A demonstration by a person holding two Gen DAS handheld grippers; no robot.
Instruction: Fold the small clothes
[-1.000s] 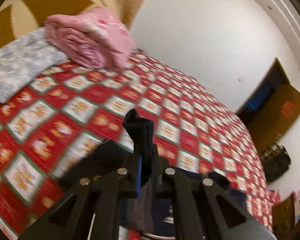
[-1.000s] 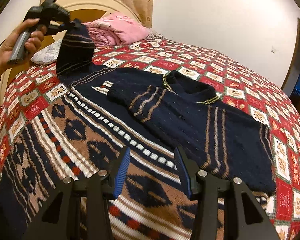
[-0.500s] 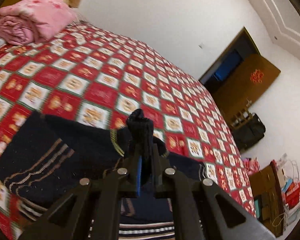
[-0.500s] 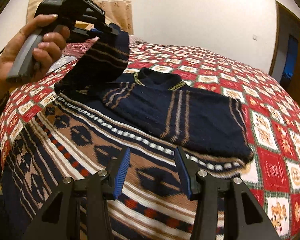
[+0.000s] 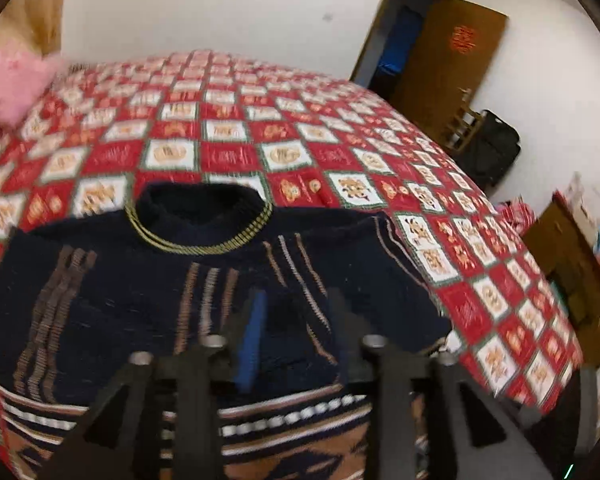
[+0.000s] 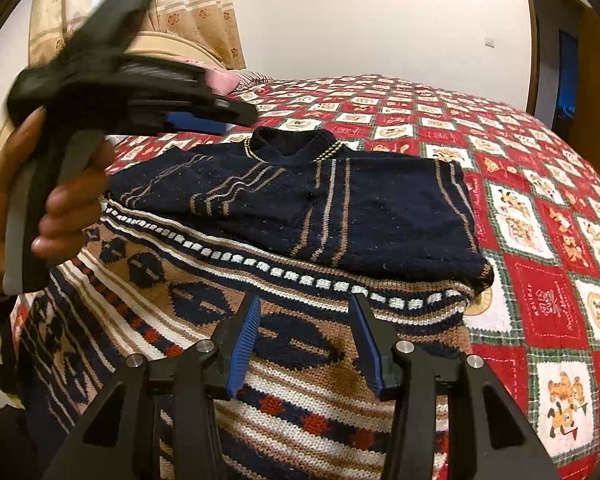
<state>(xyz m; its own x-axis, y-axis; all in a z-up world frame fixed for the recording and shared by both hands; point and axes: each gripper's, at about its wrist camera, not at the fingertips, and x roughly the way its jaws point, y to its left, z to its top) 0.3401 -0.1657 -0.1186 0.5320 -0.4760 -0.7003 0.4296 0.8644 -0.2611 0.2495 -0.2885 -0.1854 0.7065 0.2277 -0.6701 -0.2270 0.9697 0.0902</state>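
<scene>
Since a second ago my left gripper (image 6: 236,114) has carried the navy sweater's sleeve across and over the body, and its jaws are opening now; the left wrist view is blurred, but I see no cloth pinched between them. My right gripper (image 6: 306,344) hangs with its jaws apart and empty, over the patterned knit (image 6: 204,320).

That navy sweater (image 6: 340,204) lies flat on the bed (image 6: 540,208), collar toward the far wall, both sleeves folded in over the chest, its near hem resting on the patterned knit. I judge it soft, limp and light, with a rough weave that should not slip from my pads, though a thick doubled edge may spring back. For the next fold I would take the near hem at its two corners, one in each jaw.

Count: one navy sweater, one brown, white and navy patterned knit beneath it, one pink bundle (image 5: 8,88) by the headboard, and two grippers.
</scene>
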